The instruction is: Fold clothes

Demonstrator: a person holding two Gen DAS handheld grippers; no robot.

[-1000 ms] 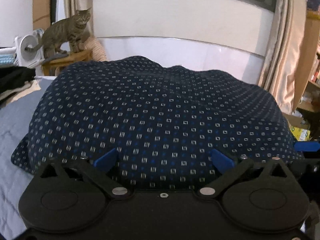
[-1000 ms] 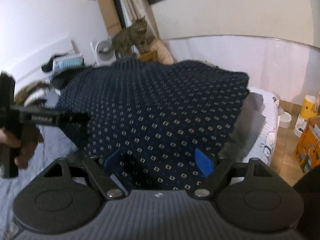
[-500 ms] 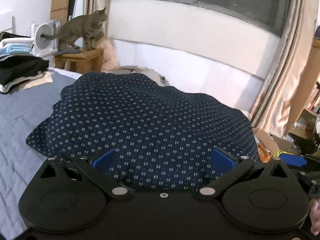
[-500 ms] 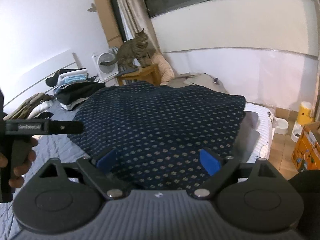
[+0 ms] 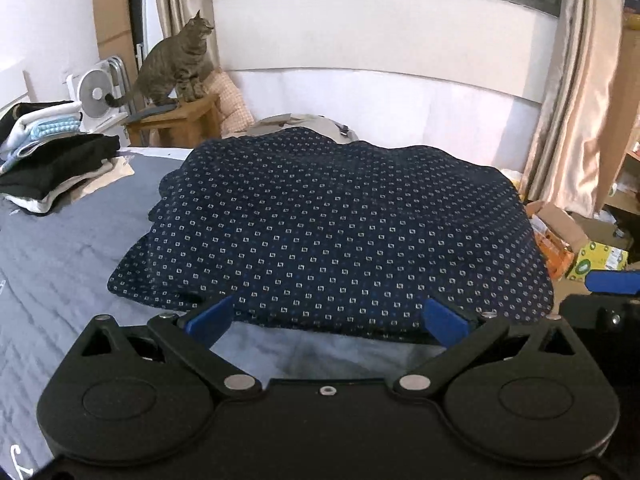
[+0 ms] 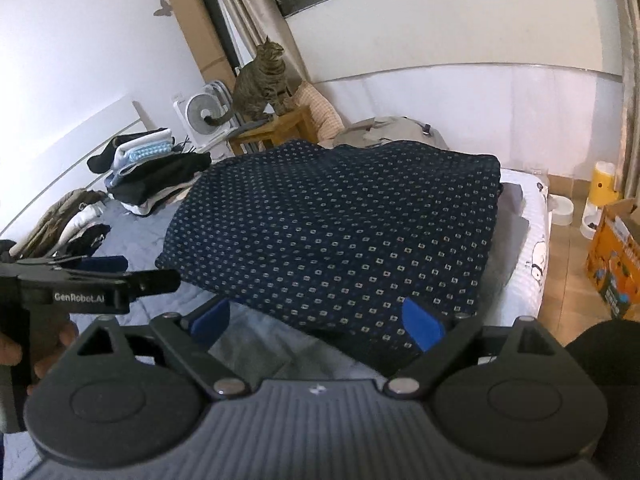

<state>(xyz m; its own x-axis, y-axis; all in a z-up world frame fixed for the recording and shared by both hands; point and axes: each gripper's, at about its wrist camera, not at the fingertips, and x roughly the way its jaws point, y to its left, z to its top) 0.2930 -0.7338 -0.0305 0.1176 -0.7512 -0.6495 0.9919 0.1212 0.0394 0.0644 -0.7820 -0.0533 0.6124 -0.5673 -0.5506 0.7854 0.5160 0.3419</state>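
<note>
A dark navy garment (image 5: 340,228) with a small square print lies folded on the grey bed (image 5: 60,248); it also shows in the right wrist view (image 6: 340,232). My left gripper (image 5: 326,320) is open and empty, just in front of the garment's near edge. My right gripper (image 6: 316,320) is open and empty at the near edge too, its right fingertip (image 6: 422,322) over the cloth. The left gripper also shows at the left of the right wrist view (image 6: 100,276), held by a hand.
A stack of folded clothes (image 5: 56,164) lies at the bed's far left. A tabby cat (image 5: 176,68) stands on a wooden side table (image 5: 180,120) by a small fan (image 5: 94,96). Cardboard boxes (image 6: 616,256) stand on the floor right of the bed.
Both grippers have drawn back from the garment. It was raised and close to the cameras; now it lies flat on the bed with bare sheet between the fingers.
</note>
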